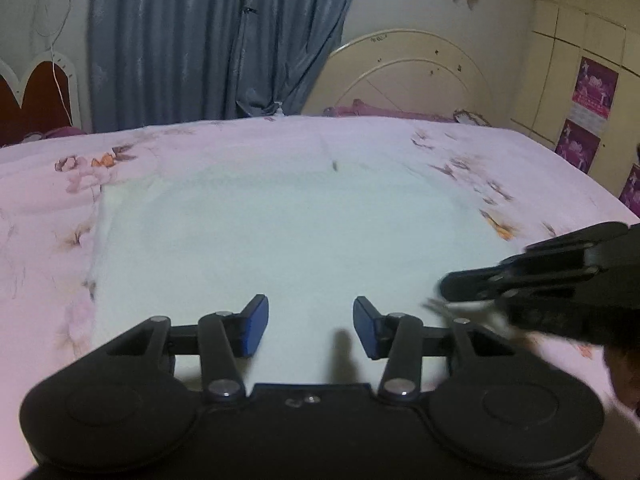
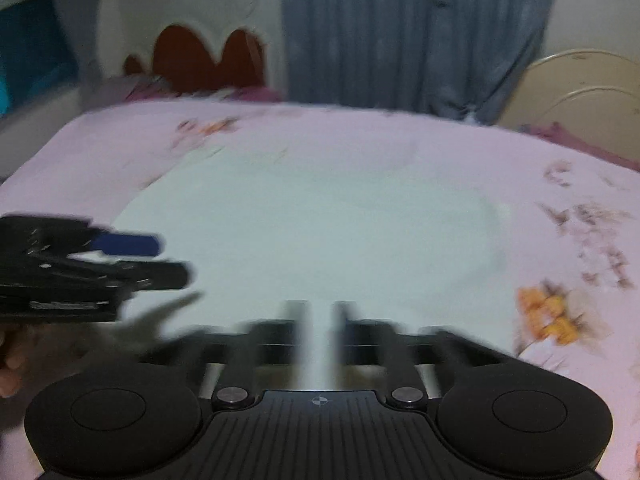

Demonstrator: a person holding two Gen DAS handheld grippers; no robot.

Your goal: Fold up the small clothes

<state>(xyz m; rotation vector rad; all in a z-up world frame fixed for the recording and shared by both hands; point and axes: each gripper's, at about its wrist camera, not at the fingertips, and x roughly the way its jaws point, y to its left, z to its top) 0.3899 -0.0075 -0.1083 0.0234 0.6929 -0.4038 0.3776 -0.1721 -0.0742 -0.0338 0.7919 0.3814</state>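
A white cloth (image 1: 280, 232) lies flat on the pink floral bedspread (image 1: 48, 216). My left gripper (image 1: 311, 326) hovers over the cloth's near edge, its blue-padded jaws wide apart and empty. My right gripper (image 2: 319, 320) is blurred over the same cloth (image 2: 320, 224), its jaws a narrow gap apart with nothing between them. The right gripper shows from the side in the left wrist view (image 1: 452, 286), at the cloth's right edge. The left gripper shows in the right wrist view (image 2: 160, 258), at the left.
The bedspread (image 2: 560, 184) reaches out on all sides of the cloth. A cream headboard (image 1: 408, 76) and a blue curtain (image 1: 208, 40) stand behind the bed. A red heart-shaped headboard (image 2: 208, 60) is at the far left.
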